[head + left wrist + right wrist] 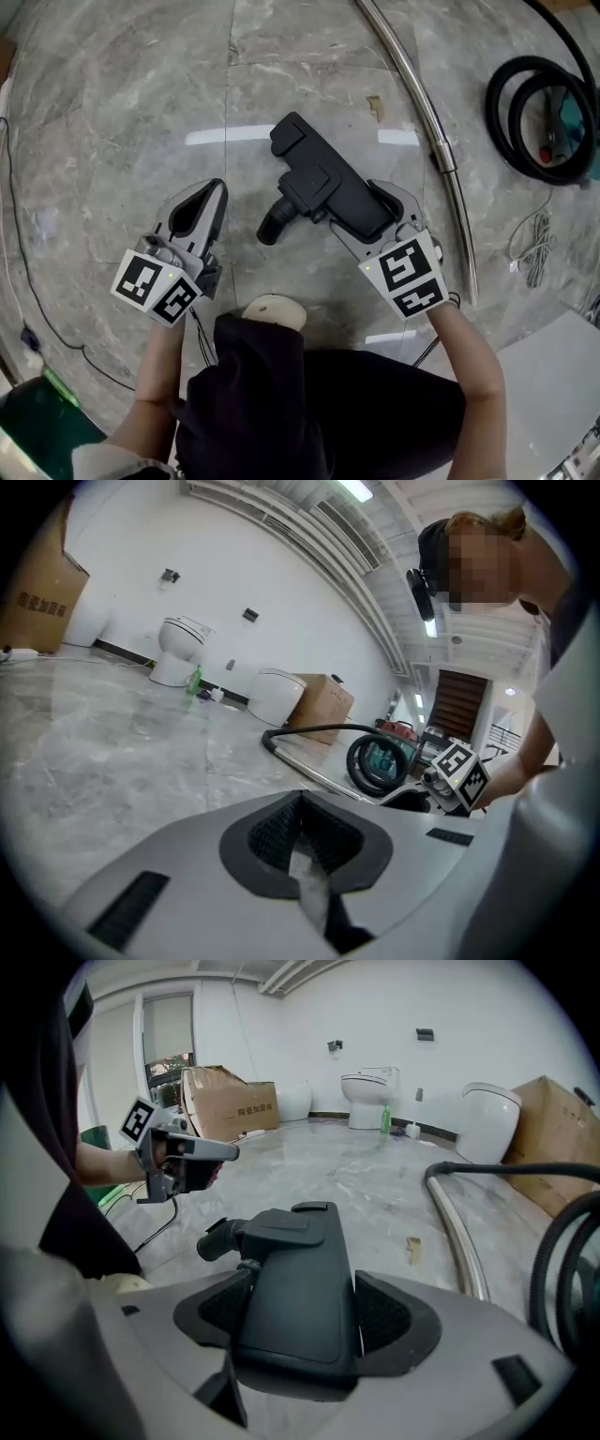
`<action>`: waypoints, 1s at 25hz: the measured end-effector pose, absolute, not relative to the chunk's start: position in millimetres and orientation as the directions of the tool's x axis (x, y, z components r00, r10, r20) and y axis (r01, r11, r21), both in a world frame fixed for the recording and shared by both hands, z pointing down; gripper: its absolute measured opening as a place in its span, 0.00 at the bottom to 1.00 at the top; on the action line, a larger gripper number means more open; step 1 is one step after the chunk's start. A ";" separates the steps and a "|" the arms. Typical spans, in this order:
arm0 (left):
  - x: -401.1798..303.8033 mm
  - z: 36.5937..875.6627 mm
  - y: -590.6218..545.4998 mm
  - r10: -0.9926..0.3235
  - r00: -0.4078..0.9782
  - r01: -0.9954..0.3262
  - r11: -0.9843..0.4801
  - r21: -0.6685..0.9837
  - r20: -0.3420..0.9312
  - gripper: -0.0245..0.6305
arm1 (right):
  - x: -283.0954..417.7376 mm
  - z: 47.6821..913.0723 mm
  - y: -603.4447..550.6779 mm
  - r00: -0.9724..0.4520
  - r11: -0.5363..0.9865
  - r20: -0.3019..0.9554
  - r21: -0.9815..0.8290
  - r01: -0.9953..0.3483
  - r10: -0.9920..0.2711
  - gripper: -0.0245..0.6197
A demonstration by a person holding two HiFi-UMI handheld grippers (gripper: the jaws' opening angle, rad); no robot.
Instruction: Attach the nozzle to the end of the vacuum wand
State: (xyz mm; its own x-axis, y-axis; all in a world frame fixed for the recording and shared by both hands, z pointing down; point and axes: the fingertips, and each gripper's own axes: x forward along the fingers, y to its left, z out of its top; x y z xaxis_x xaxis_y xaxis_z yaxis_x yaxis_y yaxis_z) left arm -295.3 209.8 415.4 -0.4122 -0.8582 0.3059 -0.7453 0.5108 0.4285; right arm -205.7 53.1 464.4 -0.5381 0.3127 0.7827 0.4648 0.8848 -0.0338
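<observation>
The black floor nozzle [323, 183] [295, 1279] hangs a little above the marble floor, its round neck socket [272, 225] pointing toward my left gripper. My right gripper [370, 214] [300, 1312] is shut on one end of the nozzle's wide body, pads pressed on both sides. My left gripper [217, 187] [300, 803] is shut and empty, held left of the nozzle and apart from it. The shiny metal vacuum wand [427, 112] [464, 1241] lies on the floor to the right, beyond the nozzle.
A coiled black hose [525, 122] and the vacuum body [572, 122] sit at the far right. A white cable [534, 244] lies near them, a dark cable [28, 300] at left. Toilets [370, 1087] and cardboard boxes [230, 1101] line the walls. The person's shoe [275, 309] is below the nozzle.
</observation>
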 end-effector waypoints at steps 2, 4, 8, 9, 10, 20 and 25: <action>-285.0 418.1 176.8 -0.890 -0.338 -0.784 0.447 0.431 0.307 0.05 | -175.8 459.2 20.5 -0.533 0.904 0.799 -0.028 0.427 0.277 0.60; -271.0 422.6 142.6 -0.913 -0.265 -0.814 0.384 0.436 0.311 0.05 | -143.0 452.9 -11.2 -0.532 0.927 0.812 -0.027 0.374 0.238 0.60; -233.9 431.2 71.2 -0.953 -0.065 -0.866 0.202 0.458 0.297 0.05 | -66.5 443.6 -62.7 -0.558 0.984 0.823 -0.002 0.177 0.102 0.60; -220.2 431.9 51.8 -0.957 -0.004 -0.878 0.143 0.456 0.292 0.05 | -43.6 442.8 -73.4 -0.569 0.994 0.821 0.016 0.111 0.051 0.60; -205.1 432.3 32.7 -0.956 0.058 -0.887 0.083 0.454 0.287 0.05 | -19.6 442.5 -82.6 -0.578 0.999 0.816 0.032 0.038 -0.004 0.60; -25.8 421.6 -109.2 -0.806 0.524 -0.816 -0.382 0.434 0.276 0.05 | 205.6 459.8 -73.3 -0.506 0.795 0.776 -0.010 -0.607 -0.376 0.60; 40.4 435.2 -136.2 -0.718 0.639 -0.743 -0.484 0.463 0.274 0.05 | 271.8 476.0 -61.5 -0.376 0.615 0.763 0.035 -0.788 -0.526 0.60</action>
